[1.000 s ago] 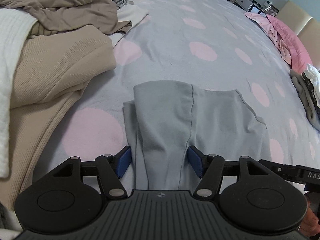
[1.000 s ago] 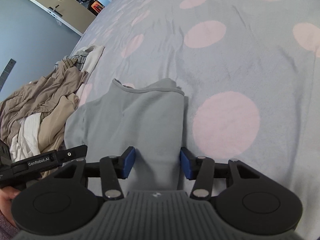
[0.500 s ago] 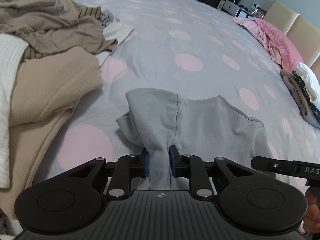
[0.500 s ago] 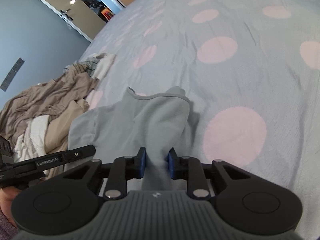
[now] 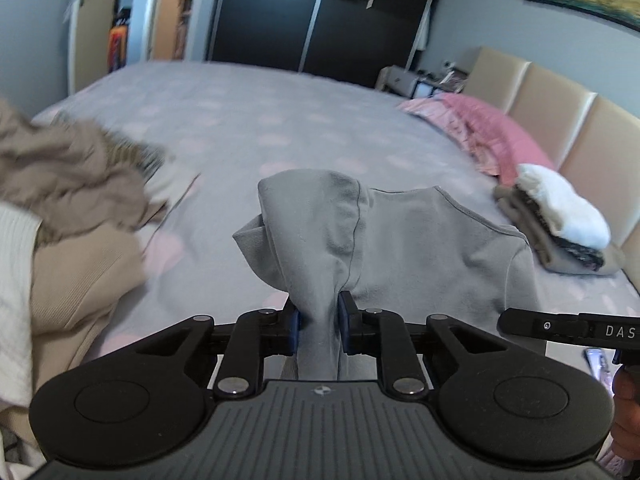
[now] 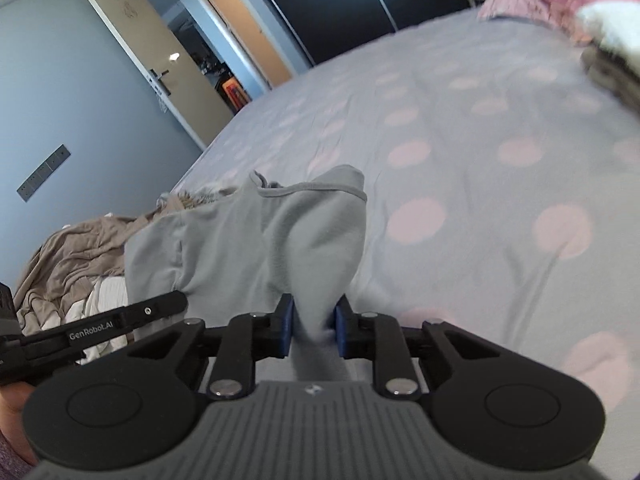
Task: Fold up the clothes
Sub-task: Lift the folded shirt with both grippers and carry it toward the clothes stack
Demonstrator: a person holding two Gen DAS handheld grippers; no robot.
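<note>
Garment edge gripped at two points: the left gripper [image 5: 319, 326] and the right gripper [image 6: 312, 330] each pinch a bunched fold of the grey top [image 5: 400, 240] between blue pads, the jaws having just closed onto the cloth. The top hangs stretched between the two grippers above the spotted bedspread [image 5: 280, 128], its far part draping forward.

Left wrist view only: a padded beige headboard [image 5: 560, 116], a pink pillow [image 5: 492, 132] against it, and, in front of the pillow, a folded stack [image 5: 560, 224] with a white piece on top. The stack appears in the right wrist view merely as a blur at the upper right corner.

Right wrist view only: an open door [image 6: 160, 64] and a wall switch plate [image 6: 43, 173].

Both views: an unfolded heap of beige and brown clothes [image 5: 72, 200] on the bed's left side, beside the top. No containers are visible; all clothing lies directly on the bedspread.
</note>
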